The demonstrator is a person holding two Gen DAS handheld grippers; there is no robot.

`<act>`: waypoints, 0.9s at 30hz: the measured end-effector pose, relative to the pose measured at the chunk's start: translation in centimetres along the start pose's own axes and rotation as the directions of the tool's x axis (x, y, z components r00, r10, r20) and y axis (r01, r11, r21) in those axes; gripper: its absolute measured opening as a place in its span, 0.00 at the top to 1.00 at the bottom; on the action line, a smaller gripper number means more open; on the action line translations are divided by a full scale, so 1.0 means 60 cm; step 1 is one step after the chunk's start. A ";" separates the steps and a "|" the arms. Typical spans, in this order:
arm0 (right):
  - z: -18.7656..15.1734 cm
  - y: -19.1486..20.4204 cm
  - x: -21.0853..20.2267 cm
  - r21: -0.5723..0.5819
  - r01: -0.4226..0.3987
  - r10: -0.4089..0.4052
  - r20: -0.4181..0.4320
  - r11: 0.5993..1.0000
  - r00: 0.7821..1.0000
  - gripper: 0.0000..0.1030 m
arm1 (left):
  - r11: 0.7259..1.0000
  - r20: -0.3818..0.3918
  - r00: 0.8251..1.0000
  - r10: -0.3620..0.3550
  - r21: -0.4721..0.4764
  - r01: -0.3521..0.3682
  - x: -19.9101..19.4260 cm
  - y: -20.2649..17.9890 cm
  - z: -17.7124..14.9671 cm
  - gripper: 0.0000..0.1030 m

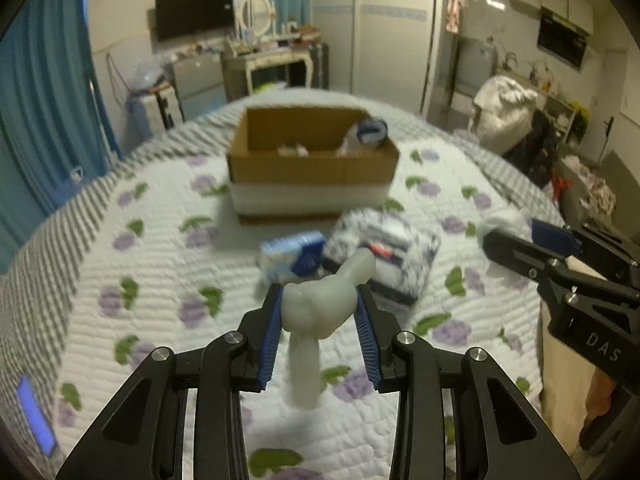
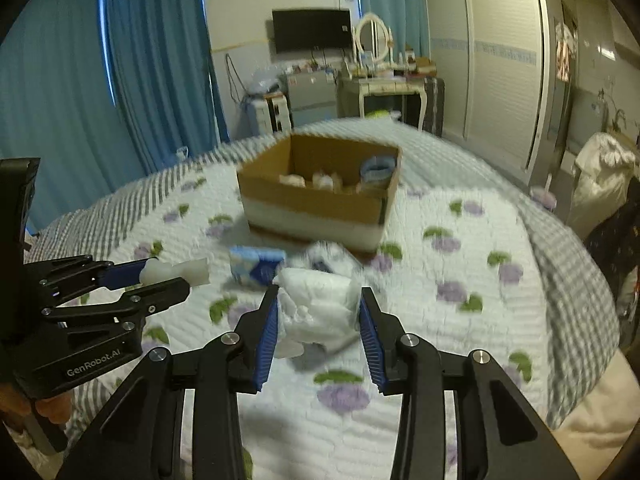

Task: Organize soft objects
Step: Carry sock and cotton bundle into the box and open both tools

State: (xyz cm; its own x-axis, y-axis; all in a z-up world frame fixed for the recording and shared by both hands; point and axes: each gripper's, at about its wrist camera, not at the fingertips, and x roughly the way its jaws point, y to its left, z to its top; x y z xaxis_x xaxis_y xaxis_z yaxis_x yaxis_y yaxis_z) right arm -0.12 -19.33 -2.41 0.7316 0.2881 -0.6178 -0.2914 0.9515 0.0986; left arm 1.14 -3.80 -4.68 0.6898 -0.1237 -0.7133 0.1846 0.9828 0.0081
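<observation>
My left gripper (image 1: 318,300) is shut on a pale translucent soft toy (image 1: 320,312) and holds it above the quilt; it also shows in the right wrist view (image 2: 176,272). My right gripper (image 2: 318,296) is shut on a white plastic-wrapped soft pack (image 2: 316,308); that pack shows at the right in the left wrist view (image 1: 504,224). An open cardboard box (image 1: 312,168) sits ahead on the bed with several items inside, also in the right wrist view (image 2: 320,196). A blue tissue pack (image 1: 292,256) and a patterned blue-white pack (image 1: 384,256) lie before the box.
The bed has a white quilt with purple flowers (image 1: 160,280) and a grey striped edge. Blue curtains (image 2: 120,80), a dresser with mirror (image 2: 376,72), a TV and a wardrobe stand beyond the bed. A lit phone (image 1: 36,416) lies at the left.
</observation>
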 end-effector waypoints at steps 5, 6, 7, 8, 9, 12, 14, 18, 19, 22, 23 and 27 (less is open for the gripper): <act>0.071 0.009 -0.017 -0.041 0.003 0.001 0.084 0.999 0.996 0.63 | 1.000 0.080 0.996 0.025 0.003 -0.025 -0.027 0.020 0.052 0.67; 0.086 0.009 -0.018 -0.049 0.005 0.000 0.099 0.999 0.995 0.63 | 1.000 0.093 0.995 0.028 0.001 -0.028 -0.029 0.024 0.063 0.67; 0.101 0.010 -0.019 -0.057 0.008 -0.001 0.116 0.998 0.993 0.63 | 1.000 0.108 0.994 0.030 -0.002 -0.030 -0.031 0.027 0.076 0.67; 0.118 0.008 -0.018 -0.062 0.006 0.003 0.131 0.998 0.991 0.63 | 0.999 0.128 0.991 0.032 -0.004 -0.031 -0.032 0.032 0.091 0.67; 0.132 0.007 -0.015 -0.061 -0.001 0.010 0.141 0.998 0.990 0.63 | 1.000 0.142 0.989 0.030 -0.002 -0.030 -0.030 0.034 0.105 0.67; 0.181 -0.001 0.002 -0.066 -0.016 0.027 0.168 0.998 0.985 0.63 | 0.999 0.174 0.984 0.024 0.023 -0.029 -0.018 0.039 0.141 0.67; 0.214 -0.009 0.023 -0.065 -0.020 0.031 0.178 0.998 0.983 0.63 | 0.998 0.192 0.981 0.034 0.044 -0.043 -0.001 0.040 0.165 0.67; 0.267 -0.031 0.084 -0.052 -0.037 0.046 0.166 0.998 0.985 0.63 | 0.997 0.177 0.983 0.054 0.046 -0.063 0.064 0.053 0.218 0.67; 0.278 -0.037 0.103 -0.049 -0.039 0.046 0.163 0.998 0.986 0.63 | 0.997 0.173 0.984 0.051 0.042 -0.059 0.082 0.057 0.230 0.67; 0.308 -0.051 0.173 -0.042 -0.031 0.036 0.134 0.999 0.990 0.63 | 0.999 0.165 0.986 0.033 0.032 -0.038 0.137 0.069 0.261 0.67; 0.316 -0.058 0.202 -0.039 -0.024 0.028 0.119 0.999 0.993 0.63 | 0.999 0.160 0.987 0.033 0.031 -0.039 0.159 0.072 0.271 0.67; 0.328 -0.092 0.308 0.009 -0.037 0.037 0.050 0.999 0.998 0.63 | 0.998 0.153 0.988 0.032 0.057 -0.041 0.231 0.079 0.291 0.67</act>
State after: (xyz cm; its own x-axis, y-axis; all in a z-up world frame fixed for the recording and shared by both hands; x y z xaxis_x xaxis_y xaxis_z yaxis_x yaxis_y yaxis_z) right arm 27.13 -17.11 1.00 0.7505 0.3277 -0.5739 -0.3128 0.9411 0.1284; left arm 23.79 -3.22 -2.30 0.7945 -0.1120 -0.5969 0.1956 0.9777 0.0769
